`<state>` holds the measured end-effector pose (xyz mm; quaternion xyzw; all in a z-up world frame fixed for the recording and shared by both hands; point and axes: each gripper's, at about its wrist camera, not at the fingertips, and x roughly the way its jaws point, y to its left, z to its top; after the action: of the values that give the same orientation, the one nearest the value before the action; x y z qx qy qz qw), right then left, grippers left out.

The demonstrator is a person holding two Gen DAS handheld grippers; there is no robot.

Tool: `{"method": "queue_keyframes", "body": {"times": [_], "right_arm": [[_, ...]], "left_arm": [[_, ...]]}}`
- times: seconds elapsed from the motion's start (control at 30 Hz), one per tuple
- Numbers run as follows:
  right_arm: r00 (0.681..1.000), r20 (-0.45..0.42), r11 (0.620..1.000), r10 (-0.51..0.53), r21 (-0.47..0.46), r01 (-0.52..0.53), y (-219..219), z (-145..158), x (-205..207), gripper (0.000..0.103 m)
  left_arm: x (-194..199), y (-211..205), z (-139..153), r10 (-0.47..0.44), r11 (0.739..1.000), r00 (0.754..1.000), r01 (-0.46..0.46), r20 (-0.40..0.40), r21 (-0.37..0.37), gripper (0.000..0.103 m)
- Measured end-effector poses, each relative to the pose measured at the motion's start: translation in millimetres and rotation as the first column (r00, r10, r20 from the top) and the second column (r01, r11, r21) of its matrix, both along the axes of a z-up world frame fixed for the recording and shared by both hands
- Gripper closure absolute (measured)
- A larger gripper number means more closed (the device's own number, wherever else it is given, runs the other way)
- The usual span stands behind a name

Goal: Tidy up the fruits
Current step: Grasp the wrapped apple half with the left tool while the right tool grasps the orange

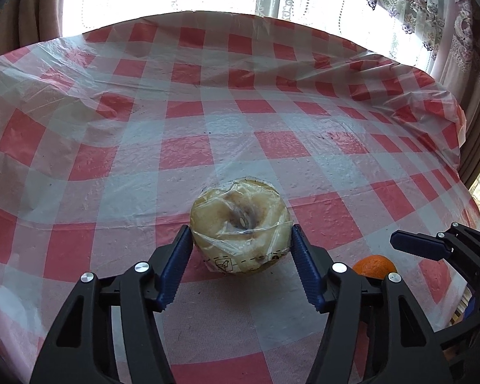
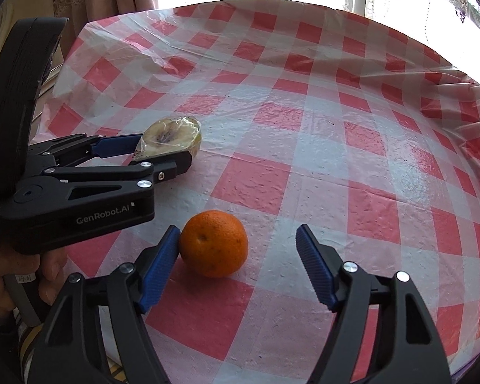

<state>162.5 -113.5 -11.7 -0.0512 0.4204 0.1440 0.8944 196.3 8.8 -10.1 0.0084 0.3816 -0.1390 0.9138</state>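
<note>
A pale yellow fruit wrapped in clear plastic (image 1: pixel 240 227) rests on the checked table. My left gripper (image 1: pixel 240 240) is around it, both blue pads at its sides, close to touching or just touching. It also shows in the right wrist view (image 2: pixel 171 140) between the left gripper's fingers (image 2: pixel 163 156). An orange (image 2: pixel 213 243) lies on the table between my right gripper's (image 2: pixel 238 240) open fingers, against the left pad (image 2: pixel 161 268) and well apart from the right pad. The orange shows in the left wrist view (image 1: pixel 375 265) with the right gripper (image 1: pixel 422 246) beside it.
The round table (image 1: pixel 208 112) wears a red and white checked plastic cloth with creases. Curtains (image 1: pixel 432 16) and a bright window stand behind the far edge. A hand (image 2: pixel 22 275) holds the left gripper's handle at the left.
</note>
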Motion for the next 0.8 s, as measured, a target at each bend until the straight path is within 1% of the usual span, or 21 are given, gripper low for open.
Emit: {"method": "queue_keyframes", "body": {"times": [0.03, 0.13, 0.2, 0.27, 0.37, 0.57, 0.73, 0.8], "right_arm": [[1.000, 0.001, 1.000, 0.009, 0.001, -0.009, 1, 0, 0, 0.036], [0.999, 0.007, 1.000, 0.031, 0.003, -0.031, 5, 1, -3, 0.046], [0.999, 0.013, 0.999, 0.043, 0.002, -0.043, 6, 2, -5, 0.060], [0.999, 0.018, 0.999, 0.039, -0.002, -0.039, 7, 3, -7, 0.061], [1.000, 0.017, 1.000, 0.023, 0.017, -0.024, 1, 3, -8, 0.061], [1.000, -0.001, 0.998, -0.031, 0.064, 0.031, -17, 3, -9, 0.061], [0.998, -0.013, 0.994, -0.069, 0.082, 0.069, -31, 2, -15, 0.061], [0.997, -0.018, 0.993, -0.079, 0.092, 0.080, -36, 3, -17, 0.061]], "left_arm": [[0, 0, 0, -0.001, 1.000, 1.000, 0.001, 0.001, -0.001, 0.043], [-1, 1, 0, -0.002, 1.000, 1.000, 0.002, 0.002, -0.008, 0.044], [-2, 2, 0, -0.003, 1.000, 1.000, 0.003, 0.003, -0.014, 0.044], [-3, 4, 0, -0.006, 1.000, 1.000, 0.006, 0.008, -0.026, 0.044], [-7, 7, 2, -0.012, 0.999, 1.000, 0.013, 0.026, -0.042, 0.045], [-20, 3, 6, -0.040, 0.999, 0.998, 0.041, 0.048, -0.014, 0.045], [-47, 12, 8, -0.086, 0.996, 0.996, 0.087, 0.028, -0.023, 0.045], [-58, 13, 7, -0.094, 0.996, 0.995, 0.094, 0.025, 0.007, 0.044]]}}
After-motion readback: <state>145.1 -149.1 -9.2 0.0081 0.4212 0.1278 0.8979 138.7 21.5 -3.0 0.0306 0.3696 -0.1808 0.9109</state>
